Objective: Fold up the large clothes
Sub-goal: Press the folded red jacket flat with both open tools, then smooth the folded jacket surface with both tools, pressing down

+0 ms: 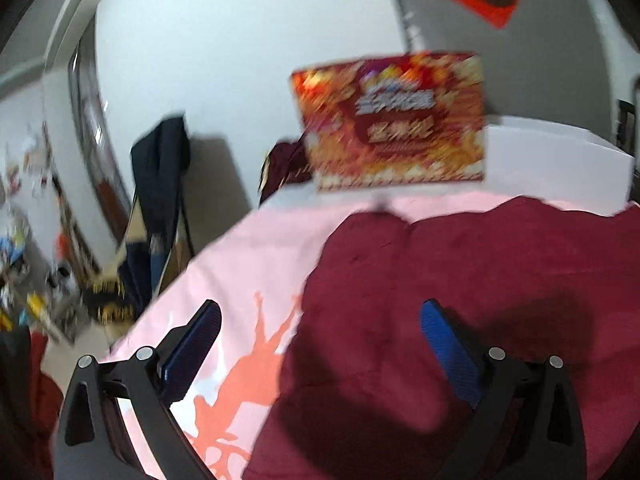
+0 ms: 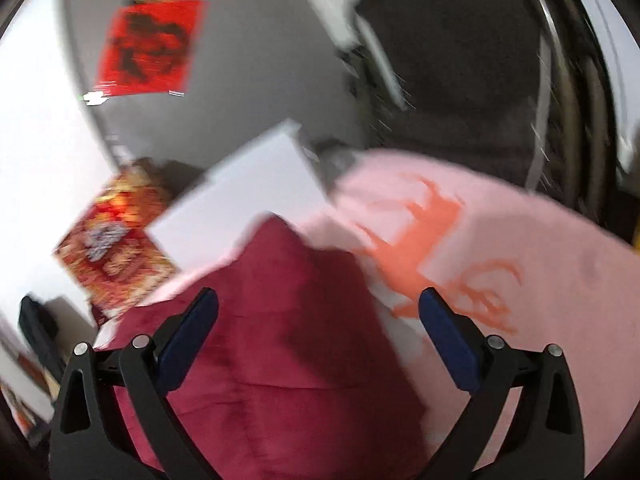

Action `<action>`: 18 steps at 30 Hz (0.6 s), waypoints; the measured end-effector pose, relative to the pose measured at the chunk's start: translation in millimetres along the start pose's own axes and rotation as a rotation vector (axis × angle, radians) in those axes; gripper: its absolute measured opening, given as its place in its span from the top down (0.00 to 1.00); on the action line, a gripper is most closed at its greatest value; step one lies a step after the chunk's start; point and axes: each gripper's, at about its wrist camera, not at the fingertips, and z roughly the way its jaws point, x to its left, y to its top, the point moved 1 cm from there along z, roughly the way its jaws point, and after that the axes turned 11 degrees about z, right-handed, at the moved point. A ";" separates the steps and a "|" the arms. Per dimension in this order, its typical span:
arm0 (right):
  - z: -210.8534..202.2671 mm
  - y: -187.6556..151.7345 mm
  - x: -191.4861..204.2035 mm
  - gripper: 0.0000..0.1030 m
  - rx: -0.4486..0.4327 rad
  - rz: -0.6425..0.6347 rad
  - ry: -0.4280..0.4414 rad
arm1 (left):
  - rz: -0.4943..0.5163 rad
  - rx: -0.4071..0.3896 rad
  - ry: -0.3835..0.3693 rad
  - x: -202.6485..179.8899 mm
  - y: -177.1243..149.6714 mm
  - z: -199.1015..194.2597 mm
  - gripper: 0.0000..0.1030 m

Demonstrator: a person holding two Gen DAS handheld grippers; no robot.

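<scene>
A dark red garment (image 1: 460, 280) lies bunched on a pink sheet (image 1: 248, 264) printed with orange figures. My left gripper (image 1: 320, 312) hovers open above the garment's left edge, its blue pads (image 1: 196, 344) wide apart with nothing between them. In the right wrist view the same dark red garment (image 2: 280, 320) fills the lower middle, with the pink sheet (image 2: 520, 248) to its right. My right gripper (image 2: 318, 300) is open over the garment's right edge, holding nothing. Both views are motion-blurred.
A red and gold patterned box (image 1: 392, 120) and a white box (image 1: 556, 160) stand at the far edge against the wall. Dark clothing (image 1: 160, 184) hangs at the left beside cluttered floor (image 1: 36, 280). A red paper square (image 2: 152, 46) hangs on the wall.
</scene>
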 end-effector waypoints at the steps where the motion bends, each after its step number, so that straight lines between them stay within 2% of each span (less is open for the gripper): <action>1: -5.6 -6.4 16.0 0.04 -0.010 -0.067 0.039 | 0.019 -0.026 -0.016 -7.4 0.9 -7.6 0.03; 4: -11.4 -27.7 49.5 0.04 0.011 -0.208 0.108 | 0.041 -0.047 -0.067 -22.9 0.1 -17.7 0.03; 5: -9.0 -37.0 60.1 0.04 0.045 -0.252 0.133 | 0.048 -0.045 -0.092 -28.1 -1.0 -19.7 0.03; 10: 2.6 -66.9 84.3 0.04 0.181 -0.342 0.197 | 0.100 -0.005 -0.173 -53.3 -7.9 -14.6 0.03; 13: 15.3 -74.6 86.4 0.04 0.238 -0.364 0.169 | 0.107 0.009 -0.183 -56.4 -12.2 -8.8 0.03; 15: 17.9 -77.8 82.5 0.04 0.263 -0.341 0.144 | 0.082 0.024 -0.214 -53.8 -13.5 -4.7 0.03; 18: 23.4 -71.1 71.1 0.04 0.258 -0.312 0.083 | 0.052 0.048 -0.257 -49.0 -14.6 5.1 0.03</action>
